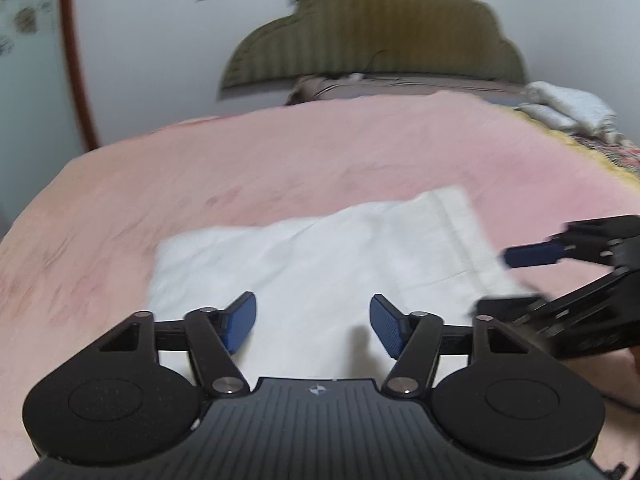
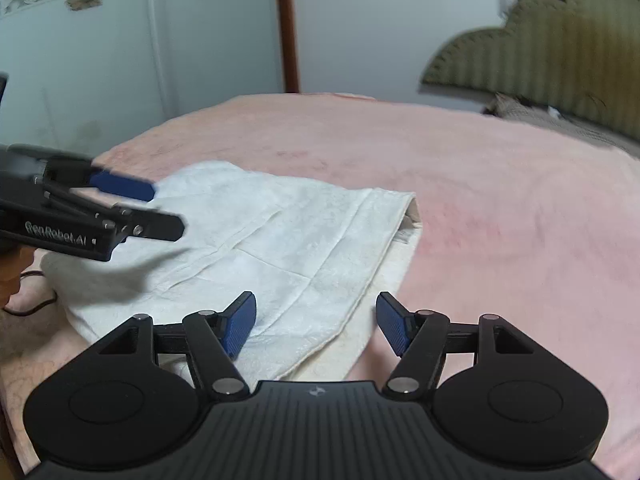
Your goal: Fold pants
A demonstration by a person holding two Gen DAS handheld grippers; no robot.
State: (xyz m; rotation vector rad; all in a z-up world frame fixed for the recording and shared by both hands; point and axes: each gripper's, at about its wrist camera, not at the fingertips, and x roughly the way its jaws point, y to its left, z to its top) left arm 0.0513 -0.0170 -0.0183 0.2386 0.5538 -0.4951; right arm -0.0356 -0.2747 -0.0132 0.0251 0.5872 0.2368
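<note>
White pants (image 1: 320,256) lie folded into a flat rectangle on the pink bedspread (image 1: 280,152); they also show in the right wrist view (image 2: 280,240). My left gripper (image 1: 313,322) is open and empty, hovering just above the near edge of the pants. It also shows in the right wrist view (image 2: 160,206) over the pants' left part. My right gripper (image 2: 316,322) is open and empty above the pants' near right corner. It shows at the right of the left wrist view (image 1: 496,280), beside the pants' right edge.
An olive scalloped headboard (image 1: 380,32) stands at the far end of the bed. Folded white cloths (image 1: 568,110) lie at the far right on a patterned cover. A brown pole (image 2: 288,24) and white wall stand behind. A dark cable (image 2: 32,308) lies at the left bed edge.
</note>
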